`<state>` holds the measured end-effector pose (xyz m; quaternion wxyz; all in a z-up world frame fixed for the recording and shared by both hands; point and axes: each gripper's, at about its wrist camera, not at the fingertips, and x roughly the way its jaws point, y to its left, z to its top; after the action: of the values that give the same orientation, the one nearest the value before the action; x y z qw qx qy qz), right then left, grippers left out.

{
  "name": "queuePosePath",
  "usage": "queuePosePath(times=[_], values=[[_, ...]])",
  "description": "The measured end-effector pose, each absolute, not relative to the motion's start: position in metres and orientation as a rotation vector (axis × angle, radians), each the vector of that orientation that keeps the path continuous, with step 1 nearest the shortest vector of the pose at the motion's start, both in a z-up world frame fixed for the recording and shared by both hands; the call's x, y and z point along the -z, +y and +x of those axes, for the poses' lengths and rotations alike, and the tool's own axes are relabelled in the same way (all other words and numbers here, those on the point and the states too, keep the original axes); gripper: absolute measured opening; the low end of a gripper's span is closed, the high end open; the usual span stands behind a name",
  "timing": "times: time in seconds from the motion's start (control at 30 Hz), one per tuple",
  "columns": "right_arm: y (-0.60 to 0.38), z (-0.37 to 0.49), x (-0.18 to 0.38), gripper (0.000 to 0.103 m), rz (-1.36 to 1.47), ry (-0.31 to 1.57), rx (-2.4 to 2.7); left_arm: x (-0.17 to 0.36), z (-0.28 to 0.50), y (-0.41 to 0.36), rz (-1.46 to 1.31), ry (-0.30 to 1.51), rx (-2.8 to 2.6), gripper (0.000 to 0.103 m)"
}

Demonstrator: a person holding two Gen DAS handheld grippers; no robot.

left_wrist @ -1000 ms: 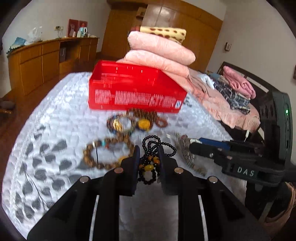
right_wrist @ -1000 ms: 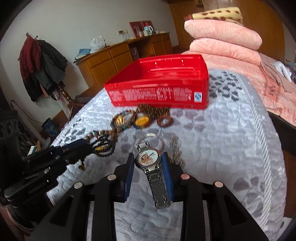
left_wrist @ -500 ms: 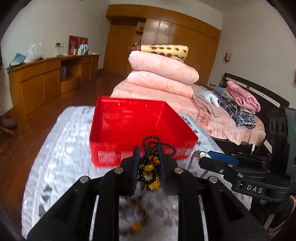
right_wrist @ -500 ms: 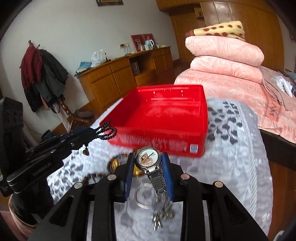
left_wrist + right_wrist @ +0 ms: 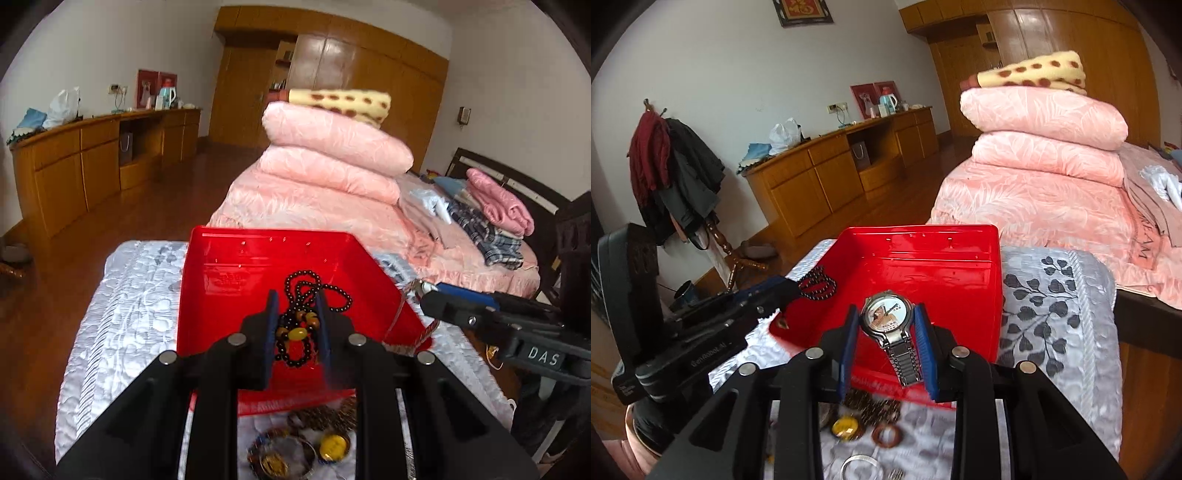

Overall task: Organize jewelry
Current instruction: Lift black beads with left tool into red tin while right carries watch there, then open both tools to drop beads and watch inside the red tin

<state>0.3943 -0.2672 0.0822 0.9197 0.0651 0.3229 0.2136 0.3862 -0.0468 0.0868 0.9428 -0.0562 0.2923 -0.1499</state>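
Observation:
My left gripper [image 5: 295, 299] is shut on a black bead bracelet [image 5: 299, 325] with amber beads and holds it over the near part of the open red box [image 5: 221, 273]. My right gripper [image 5: 886, 314] is shut on a silver wristwatch [image 5: 886, 319] and holds it above the red box's [image 5: 960, 280] near wall. The left gripper [image 5: 775, 291] also shows in the right wrist view, at the box's left edge, with the beads [image 5: 816, 282] hanging from it. The right gripper [image 5: 424, 295] shows at the box's right edge in the left wrist view.
More jewelry lies on the grey quilted bed cover [image 5: 1052, 317] in front of the box: beaded bracelets [image 5: 280, 454], a yellow-stone piece [image 5: 846, 426], a brown ring [image 5: 886, 435], a silver bangle [image 5: 860, 467]. Stacked pink quilts [image 5: 332, 158] lie behind the box.
Both grippers rose and moved forward with their pieces, from over the jewelry on the cover to over the red box. The box now fills the middle of both views.

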Motion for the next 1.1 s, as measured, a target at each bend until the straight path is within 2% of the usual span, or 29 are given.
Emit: queuePosePath(times=[0.17, 0.3, 0.33, 0.4, 0.73, 0.9, 0.97, 1.1], values=[[-0.259, 0.425, -0.058, 0.030, 0.133, 0.724, -0.421, -0.066, 0.412, -0.048, -0.103, 0.661, 0.303, 0.019], [-0.256, 0.438, -0.038, 0.032, 0.130, 0.771, -0.406, -0.053, 0.422, -0.047, -0.106, 0.703, 0.294, 0.033], [-0.257, 0.438, -0.036, 0.039, 0.133, 0.771, -0.404, -0.050, 0.424, -0.047, -0.107, 0.710, 0.291, 0.036], [-0.259, 0.438, -0.035, 0.042, 0.131, 0.768, -0.391, -0.048, 0.424, -0.045, -0.112, 0.712, 0.285, 0.046], [-0.266, 0.397, -0.044, 0.045, 0.108, 0.711, -0.322, -0.058, 0.387, -0.042, -0.070, 0.661, 0.221, 0.053], [-0.271, 0.360, -0.041, 0.052, 0.118, 0.699, -0.317, -0.062, 0.342, -0.035, -0.047, 0.621, 0.210, 0.083], [-0.274, 0.341, -0.036, 0.064, 0.133, 0.702, -0.312, -0.060, 0.322, -0.032, -0.036, 0.623, 0.217, 0.090], [-0.276, 0.305, -0.023, 0.077, 0.131, 0.721, -0.307, -0.049, 0.292, -0.024, -0.041, 0.657, 0.214, 0.093]])
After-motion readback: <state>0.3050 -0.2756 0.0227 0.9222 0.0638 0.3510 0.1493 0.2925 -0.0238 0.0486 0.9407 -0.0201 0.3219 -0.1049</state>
